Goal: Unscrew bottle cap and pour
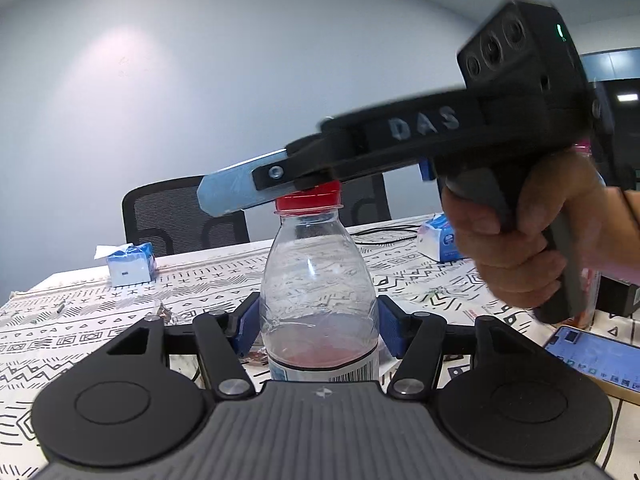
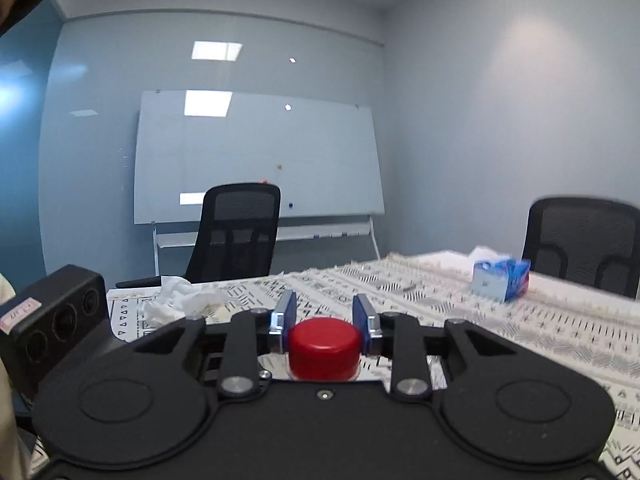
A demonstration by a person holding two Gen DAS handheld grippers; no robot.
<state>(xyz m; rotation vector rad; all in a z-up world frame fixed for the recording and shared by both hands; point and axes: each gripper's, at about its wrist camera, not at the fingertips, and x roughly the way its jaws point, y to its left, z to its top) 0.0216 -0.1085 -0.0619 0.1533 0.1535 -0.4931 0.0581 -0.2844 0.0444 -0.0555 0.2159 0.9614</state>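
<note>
From the left wrist, left gripper point(image 1: 319, 322) fingers pinch the bottle point(image 1: 319, 300); right gripper point(image 2: 324, 322) fingers clamp its red cap point(image 2: 324, 346).

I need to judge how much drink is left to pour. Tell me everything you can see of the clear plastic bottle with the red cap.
The clear plastic bottle stands upright on the patterned tablecloth, nearly empty, with a shallow layer of pinkish liquid at the bottom. A white label with a barcode wraps its lower part. The left tongs clamp its body with blue pads on both sides. Its round red screw cap is still on, pinched between the right tongs.
</note>
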